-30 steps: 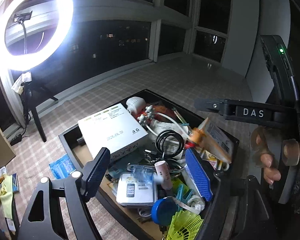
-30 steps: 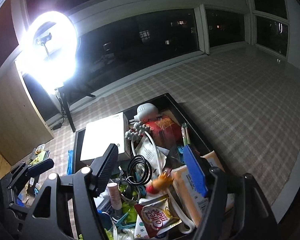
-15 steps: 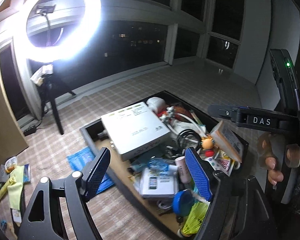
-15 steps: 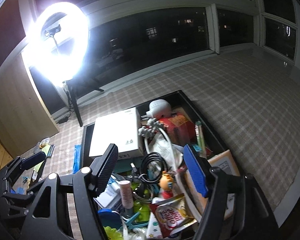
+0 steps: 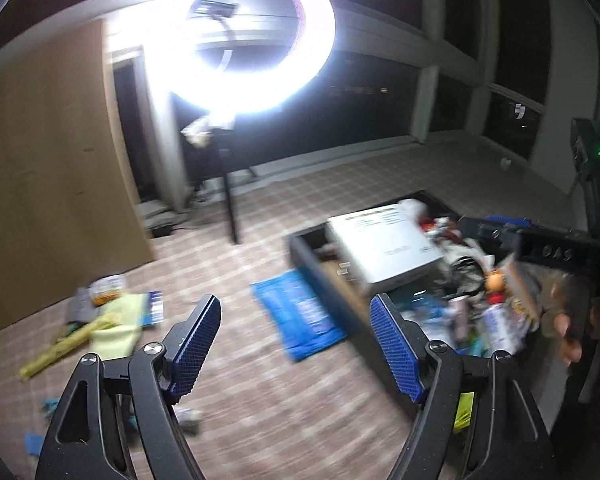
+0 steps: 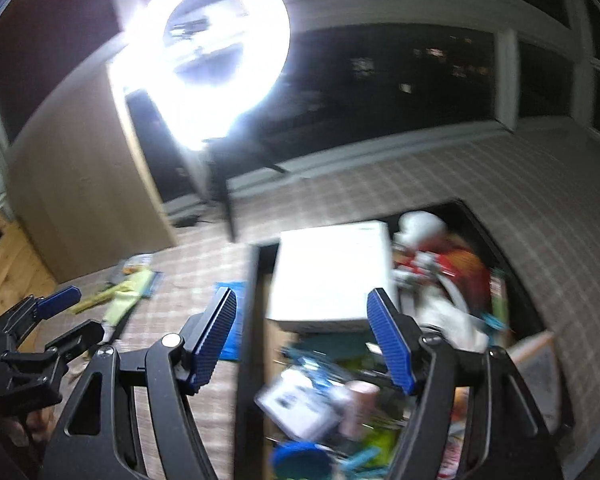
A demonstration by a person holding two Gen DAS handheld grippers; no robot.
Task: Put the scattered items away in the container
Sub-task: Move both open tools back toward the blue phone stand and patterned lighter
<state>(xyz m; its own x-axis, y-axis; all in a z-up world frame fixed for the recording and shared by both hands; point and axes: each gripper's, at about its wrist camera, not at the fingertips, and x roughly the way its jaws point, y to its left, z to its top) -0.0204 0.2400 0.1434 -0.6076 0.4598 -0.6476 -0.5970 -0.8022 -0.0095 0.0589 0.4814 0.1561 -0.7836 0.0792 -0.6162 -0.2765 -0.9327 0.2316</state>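
Observation:
A black container sits on the checked floor, crammed with a white box, cables and several small items. A blue packet lies on the floor beside its left wall. Further left lies a pile with a yellow-green cloth and small packets. My left gripper is open and empty above the floor near the blue packet. My right gripper is open and empty over the container's left edge. Both views are blurred.
A bright ring light on a black stand rises behind the container. A wooden panel stands at the left. Small bits of litter lie near the left gripper's base. A hand grips the right gripper's handle.
Both grippers have swung to the left, away from the container's middle. The floor pile and blue packet have come into view. Both stay open and empty.

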